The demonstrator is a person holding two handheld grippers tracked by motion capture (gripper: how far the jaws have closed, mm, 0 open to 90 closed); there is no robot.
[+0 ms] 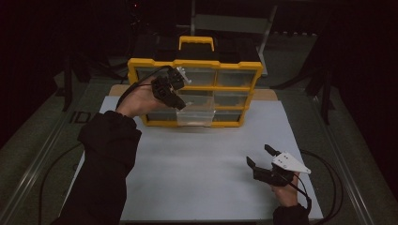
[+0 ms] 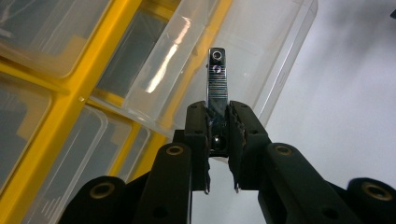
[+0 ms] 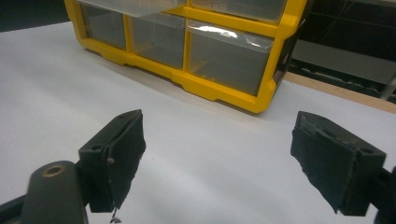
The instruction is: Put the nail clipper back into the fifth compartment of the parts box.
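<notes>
The left gripper (image 2: 217,140) clamps a nail clipper (image 2: 217,79) above the pulled-out clear drawer (image 2: 243,51) of the yellow organizer (image 1: 195,91) — the dropping-in step. Next, probably, it lowers and lets go; the right gripper (image 3: 217,163) rests spread wide, empty.

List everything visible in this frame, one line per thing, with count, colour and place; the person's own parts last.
nail clipper: one, shiny metal, clamped upright in the left gripper.
pulled-out drawer: one, clear plastic, sticking out of the cabinet's middle column, below the clipper.
drawer cabinet: one, yellow frame with clear drawers, at the far edge of the sheet.
sheet: one, white, covering the table.
left gripper: one, black, shut on the clipper at the cabinet front.
right gripper: one, black with grey plate, jaws wide apart over the sheet's near right.
sleeves: two, dark, bottom edge.
</notes>
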